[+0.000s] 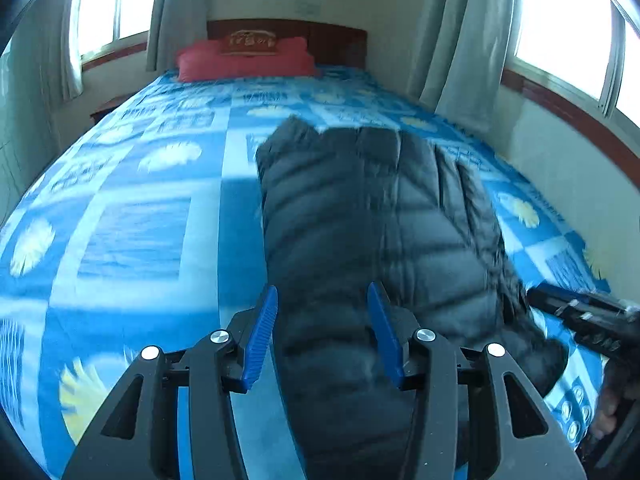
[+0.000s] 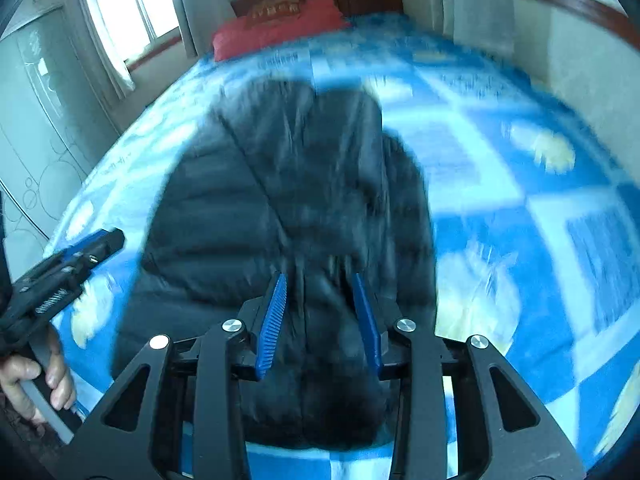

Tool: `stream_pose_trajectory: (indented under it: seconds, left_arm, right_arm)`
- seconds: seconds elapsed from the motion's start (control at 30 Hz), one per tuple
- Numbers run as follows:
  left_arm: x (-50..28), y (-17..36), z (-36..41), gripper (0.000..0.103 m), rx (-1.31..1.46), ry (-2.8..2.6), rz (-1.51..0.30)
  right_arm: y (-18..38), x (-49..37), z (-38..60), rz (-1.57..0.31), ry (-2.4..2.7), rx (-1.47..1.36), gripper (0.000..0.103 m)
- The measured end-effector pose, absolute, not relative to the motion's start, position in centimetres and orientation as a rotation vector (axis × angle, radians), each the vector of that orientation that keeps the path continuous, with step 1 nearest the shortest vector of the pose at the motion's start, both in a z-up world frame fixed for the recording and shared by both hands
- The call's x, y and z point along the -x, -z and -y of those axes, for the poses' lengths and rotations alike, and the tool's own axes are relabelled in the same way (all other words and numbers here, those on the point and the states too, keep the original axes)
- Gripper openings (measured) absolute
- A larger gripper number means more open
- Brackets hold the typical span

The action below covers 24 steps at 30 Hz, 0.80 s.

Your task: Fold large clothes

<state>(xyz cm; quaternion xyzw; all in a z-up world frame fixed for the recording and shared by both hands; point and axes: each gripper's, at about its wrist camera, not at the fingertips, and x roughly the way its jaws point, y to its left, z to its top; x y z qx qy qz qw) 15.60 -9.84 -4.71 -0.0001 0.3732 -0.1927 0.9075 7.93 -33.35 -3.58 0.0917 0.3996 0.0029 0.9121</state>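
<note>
Hovering wide open and empty over the black quilted puffer jacket (image 1: 360, 220), left gripper (image 1: 322, 334) and right gripper (image 2: 320, 320) next need to pinch its near hem for another fold.

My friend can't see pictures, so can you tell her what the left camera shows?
A dark puffy jacket lies lengthwise on a bed with a blue patterned cover. The left gripper hangs open over the jacket's near end, holding nothing. A red pillow sits at the headboard, and the right gripper shows at the right edge.
</note>
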Motion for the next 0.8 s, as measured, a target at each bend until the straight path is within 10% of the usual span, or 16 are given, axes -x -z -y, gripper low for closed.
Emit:
stream_pose_trajectory:
  seconds: [0.8]
  left_arm:
    - [-26.0, 10.8, 16.3, 0.048, 0.026, 0.383, -0.893]
  right_arm:
    - [12.1, -21.1, 35.1, -0.856, -0.015, -0.153, 0.037]
